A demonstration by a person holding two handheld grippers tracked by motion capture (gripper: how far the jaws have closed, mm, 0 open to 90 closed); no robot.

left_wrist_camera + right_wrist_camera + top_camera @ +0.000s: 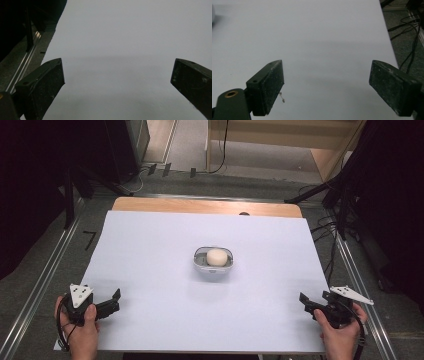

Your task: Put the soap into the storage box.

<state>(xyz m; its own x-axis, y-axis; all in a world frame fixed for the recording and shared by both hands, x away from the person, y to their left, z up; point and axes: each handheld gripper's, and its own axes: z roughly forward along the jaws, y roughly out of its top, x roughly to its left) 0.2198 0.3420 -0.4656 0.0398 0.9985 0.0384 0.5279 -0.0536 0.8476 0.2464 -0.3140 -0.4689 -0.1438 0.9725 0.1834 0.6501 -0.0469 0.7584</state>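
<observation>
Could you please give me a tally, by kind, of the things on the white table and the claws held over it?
Bowl, pale grey: 1
Ball, cream, round, lying in the bowl: 1
Claws, black, both open and empty: 2, the left claw and the right claw
Total: 4

A white sheet [150,270] covers the counter [200,206], whose wooden far edge shows beyond it. Metal rails [45,280] run along both sides on grey floor, and black cables [327,232] lie to the right.
</observation>
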